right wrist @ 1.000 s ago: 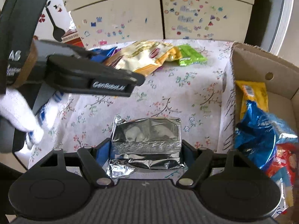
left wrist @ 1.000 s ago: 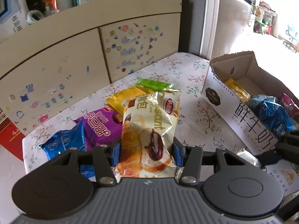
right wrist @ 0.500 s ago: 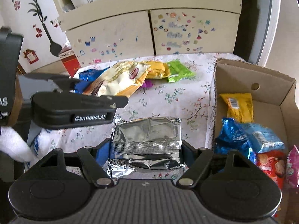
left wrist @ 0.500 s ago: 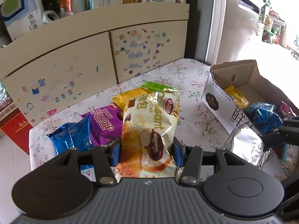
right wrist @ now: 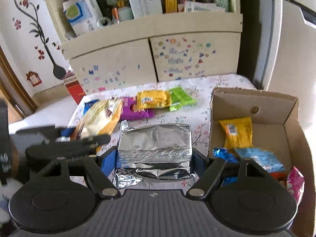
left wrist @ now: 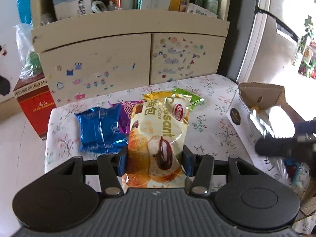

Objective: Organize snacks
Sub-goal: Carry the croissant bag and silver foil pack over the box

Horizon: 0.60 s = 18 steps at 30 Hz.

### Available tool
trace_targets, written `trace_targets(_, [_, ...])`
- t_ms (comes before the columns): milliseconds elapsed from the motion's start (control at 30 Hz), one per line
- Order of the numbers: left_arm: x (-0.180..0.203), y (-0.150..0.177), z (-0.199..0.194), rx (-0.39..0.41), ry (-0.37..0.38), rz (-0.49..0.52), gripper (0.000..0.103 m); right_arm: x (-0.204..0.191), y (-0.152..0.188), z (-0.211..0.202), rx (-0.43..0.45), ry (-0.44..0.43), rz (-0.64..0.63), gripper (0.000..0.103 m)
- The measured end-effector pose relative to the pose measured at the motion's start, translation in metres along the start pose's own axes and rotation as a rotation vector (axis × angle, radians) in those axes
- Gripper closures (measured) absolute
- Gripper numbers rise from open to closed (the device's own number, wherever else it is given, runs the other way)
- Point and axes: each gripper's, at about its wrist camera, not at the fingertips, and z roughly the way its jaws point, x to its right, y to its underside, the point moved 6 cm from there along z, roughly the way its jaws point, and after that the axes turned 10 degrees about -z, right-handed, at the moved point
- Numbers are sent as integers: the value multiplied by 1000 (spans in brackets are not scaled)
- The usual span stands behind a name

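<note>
Floral-cloth desk (right wrist: 197,85) against a sticker-covered cabinet (right wrist: 150,63). Cardboard box (right wrist: 254,98) sits at the desk's right end, holding yellow, blue and pink snack packs. Left of the box on the cloth: green pack (right wrist: 180,98), yellow pack (right wrist: 152,99), purple pack (right wrist: 134,112), blue pack (left wrist: 100,128). Left hand-held gripper (left wrist: 155,158) clamped on a croissant bread pack (left wrist: 158,136), raised left of the box. Right hand-held gripper (right wrist: 154,162) clamped wide on a silver foil pack (right wrist: 156,144), just left of the box wall.
</note>
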Motion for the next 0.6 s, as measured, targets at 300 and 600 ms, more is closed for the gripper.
trace_targets(300, [22, 15, -27, 21, 38, -38, 51, 32, -18, -30, 88, 15, 70, 21])
trace_targets(600, [55, 13, -52, 52, 89, -29, 51, 68, -26, -57, 161, 47, 140, 21])
